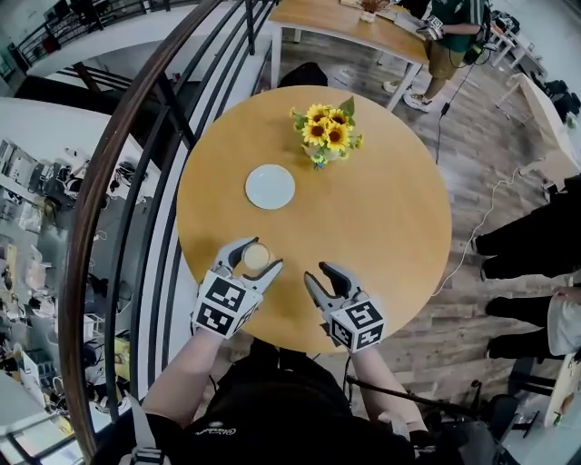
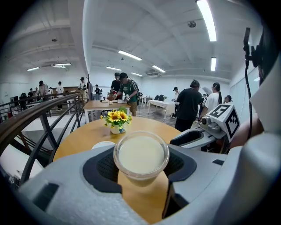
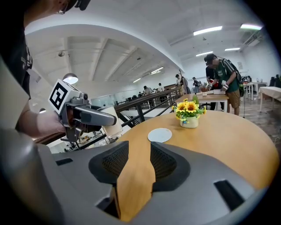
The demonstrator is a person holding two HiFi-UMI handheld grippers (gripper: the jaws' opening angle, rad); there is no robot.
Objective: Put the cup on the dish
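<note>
A clear plastic cup (image 1: 256,257) of pale creamy drink sits between the jaws of my left gripper (image 1: 253,262), near the table's front edge. In the left gripper view both pads press on the sides of the cup (image 2: 141,154). The white dish (image 1: 270,186) lies bare further in, to the left of centre on the round wooden table (image 1: 390,209). It also shows as a small dish (image 2: 103,144) past the cup, and as the dish (image 3: 160,135) in the right gripper view. My right gripper (image 1: 321,276) hovers beside the left, open, with only table showing between its jaws (image 3: 137,160).
A small white pot of sunflowers (image 1: 329,133) stands at the far side of the table, behind the dish. A dark curved railing (image 1: 136,182) runs along the table's left. People stand at another table (image 1: 354,23) beyond and on the floor at the right (image 1: 526,236).
</note>
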